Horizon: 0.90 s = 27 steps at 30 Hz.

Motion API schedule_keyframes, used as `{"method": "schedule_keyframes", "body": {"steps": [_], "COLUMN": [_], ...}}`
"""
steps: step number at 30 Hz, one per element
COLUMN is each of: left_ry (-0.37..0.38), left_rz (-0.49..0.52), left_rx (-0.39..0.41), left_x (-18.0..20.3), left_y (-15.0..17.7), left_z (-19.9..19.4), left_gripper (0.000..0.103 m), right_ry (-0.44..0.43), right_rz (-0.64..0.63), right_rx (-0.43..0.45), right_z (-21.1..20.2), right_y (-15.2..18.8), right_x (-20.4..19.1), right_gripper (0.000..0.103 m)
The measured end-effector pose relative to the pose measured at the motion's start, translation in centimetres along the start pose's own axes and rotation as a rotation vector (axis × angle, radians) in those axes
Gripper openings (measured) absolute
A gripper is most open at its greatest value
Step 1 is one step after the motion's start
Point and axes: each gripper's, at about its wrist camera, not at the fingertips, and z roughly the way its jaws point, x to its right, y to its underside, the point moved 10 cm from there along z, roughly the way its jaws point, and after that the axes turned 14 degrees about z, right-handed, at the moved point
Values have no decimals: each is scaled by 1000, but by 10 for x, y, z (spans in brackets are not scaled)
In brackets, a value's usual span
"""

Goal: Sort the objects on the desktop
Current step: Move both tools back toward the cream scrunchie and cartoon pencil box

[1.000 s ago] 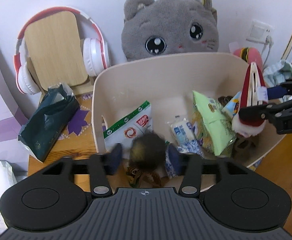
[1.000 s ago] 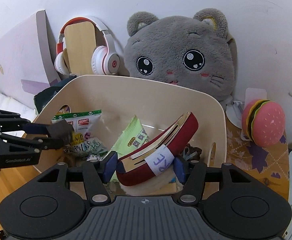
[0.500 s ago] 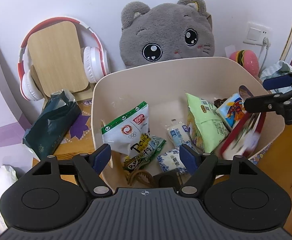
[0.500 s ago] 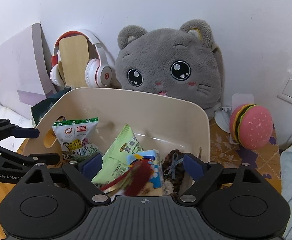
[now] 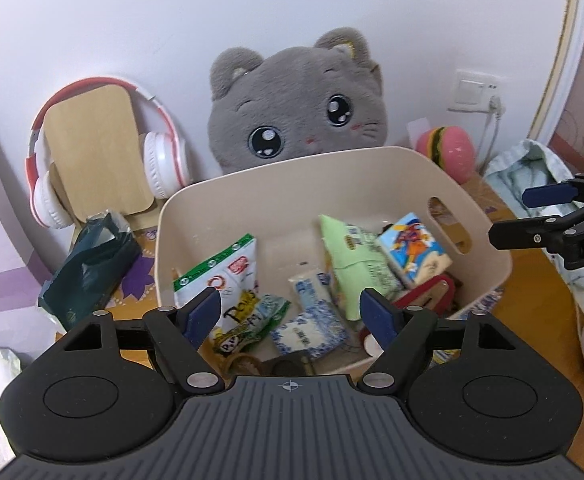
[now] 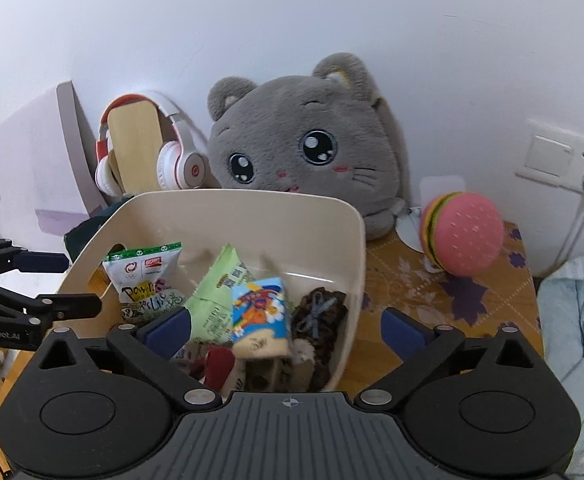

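Left gripper (image 5: 292, 312): blue pads spread, nothing between them, no contact with anything. It points steeply down over the near rim of the cream bin (image 5: 376, 184). Its black fingers also show in the right wrist view at 9 o'clock (image 6: 64, 284), apart and empty, outside the bin's left wall.

Right gripper (image 6: 288, 330): jaws opening, pads very wide, nothing pinched. One pad sits over the bin's contents, the other outside the bin's right wall above the wooden desktop (image 6: 412, 304). It is tilted steeply down as well. In the left wrist view it enters at 3 o'clock (image 5: 532, 216), fingers parted, beside the bin's handle slot.

Below the pads, inside the bin:
- white snack bag (image 5: 220, 272) with a green top, at the left
- blue-and-white packets (image 5: 312, 312) at centre
- light green pouch (image 5: 352, 256), leaning
- blue cartoon pack (image 6: 260, 308) atop a red-and-wood item (image 5: 432, 292), at the right
- dark brown scrunchie (image 6: 320, 312) with a blue bow against the right wall

Beyond the bin, at 12 o'clock: grey cat plush (image 6: 304, 148) against the wall. At 10 o'clock: red-and-white headphones (image 5: 164, 156) on a wooden stand (image 5: 96, 148), with a dark green bag (image 5: 92, 268) below. At 2 o'clock: pink burger toy (image 6: 464, 236) on the desk, under a wall socket (image 6: 556, 156).
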Motion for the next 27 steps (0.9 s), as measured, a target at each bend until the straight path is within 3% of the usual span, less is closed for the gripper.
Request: {"method": "schedule_keyframes", "body": {"steps": [6,12,18,22,27], "left_ry": [52,135,213,269,278], "left_rz": [14,-15,-24,-62,-94], "left_rx": [5,-22,-88,-161,-239], "left_x": [22,53,88,109,125], "left_y": [0,7,23,41,60], "left_z": [-14,-21,-14,0,22], "left_gripper": [78,78,79,79,79], "right_ry": [15,45,29,3,-7], "right_rz": [1,-81,-281,-478,-688], "right_rx": [15,-36,-113,-152,-217], "right_z": [-18,-21,-10,3,28], "right_y": [8,22,42,59,85], "right_x": [32,61,72,69,66], "right_gripper": [103,103,103,103,103]}}
